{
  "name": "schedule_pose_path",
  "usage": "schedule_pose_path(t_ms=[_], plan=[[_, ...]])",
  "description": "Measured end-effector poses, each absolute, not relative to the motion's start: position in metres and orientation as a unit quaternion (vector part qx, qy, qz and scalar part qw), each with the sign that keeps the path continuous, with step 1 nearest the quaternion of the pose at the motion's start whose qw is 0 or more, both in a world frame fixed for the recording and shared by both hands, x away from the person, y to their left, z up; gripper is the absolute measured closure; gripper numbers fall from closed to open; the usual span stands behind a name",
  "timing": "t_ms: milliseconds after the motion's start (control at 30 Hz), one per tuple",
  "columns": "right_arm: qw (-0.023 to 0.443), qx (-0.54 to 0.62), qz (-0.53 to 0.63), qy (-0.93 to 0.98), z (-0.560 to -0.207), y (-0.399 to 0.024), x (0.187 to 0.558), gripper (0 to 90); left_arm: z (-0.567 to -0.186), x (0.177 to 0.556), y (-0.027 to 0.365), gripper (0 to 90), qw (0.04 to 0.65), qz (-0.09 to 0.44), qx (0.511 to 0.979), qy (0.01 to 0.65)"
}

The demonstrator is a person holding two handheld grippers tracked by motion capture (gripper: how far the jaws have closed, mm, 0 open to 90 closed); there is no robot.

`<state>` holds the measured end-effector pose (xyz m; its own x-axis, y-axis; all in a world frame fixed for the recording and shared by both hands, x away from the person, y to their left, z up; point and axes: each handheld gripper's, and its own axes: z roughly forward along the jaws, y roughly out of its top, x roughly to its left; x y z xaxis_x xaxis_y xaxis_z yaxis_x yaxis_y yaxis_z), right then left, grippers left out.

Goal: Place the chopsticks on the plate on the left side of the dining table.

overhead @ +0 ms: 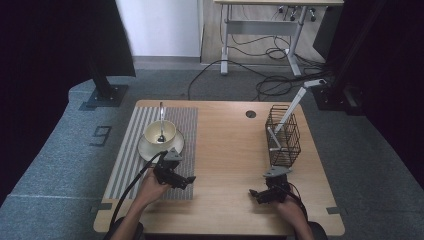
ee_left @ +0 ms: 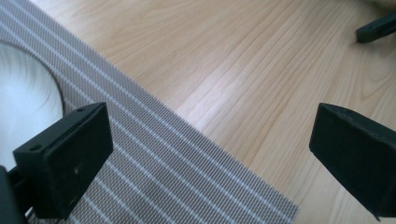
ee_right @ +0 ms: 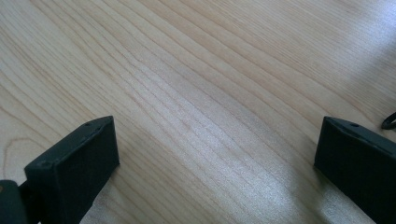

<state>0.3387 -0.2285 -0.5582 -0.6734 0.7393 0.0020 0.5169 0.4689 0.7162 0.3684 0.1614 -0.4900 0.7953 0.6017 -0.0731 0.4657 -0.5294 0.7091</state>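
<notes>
A cream cup stands on a white saucer on the striped grey placemat, with a metal spoon standing in it. My left gripper is open over the mat's near right corner, just in front of the saucer; its jaws frame the mat, and the saucer's rim sits at the left. My right gripper is open and empty, low over bare wood near the table's front right.
A black wire basket holding a white utensil stands at the right of the wooden table. A cable hole sits near the far edge. The right gripper's tip appears far off in the left gripper view.
</notes>
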Motion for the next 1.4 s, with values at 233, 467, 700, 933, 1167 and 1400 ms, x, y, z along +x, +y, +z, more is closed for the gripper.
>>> schedule_pose_path(t_ms=[233,467,700,933,1167,1400], plan=[[0.156,0.373,0.356,0.843,-0.558,-0.229,0.339,0.0,-0.476,0.377,0.152,0.0,0.393,0.073,0.864,0.306],[0.156,0.373,0.356,0.842,-0.558,-0.229,0.339,0.0,-0.459,0.386,0.138,0.0,0.397,0.078,0.865,0.297],[0.157,0.372,0.356,0.843,-0.558,-0.229,0.339,0.0,-0.440,0.395,0.122,0.0,0.402,0.081,0.869,0.277],[0.156,0.372,0.356,0.843,-0.558,-0.229,0.339,0.0,-0.422,0.407,0.098,0.0,0.415,0.073,0.872,0.248],[0.156,0.372,0.356,0.843,-0.558,-0.229,0.339,0.0,-0.405,0.417,0.072,0.0,0.415,0.076,0.880,0.220],[0.155,0.370,0.355,0.844,-0.558,-0.229,0.339,0.0,-0.396,0.427,0.052,0.5,0.427,0.065,0.877,0.210]])
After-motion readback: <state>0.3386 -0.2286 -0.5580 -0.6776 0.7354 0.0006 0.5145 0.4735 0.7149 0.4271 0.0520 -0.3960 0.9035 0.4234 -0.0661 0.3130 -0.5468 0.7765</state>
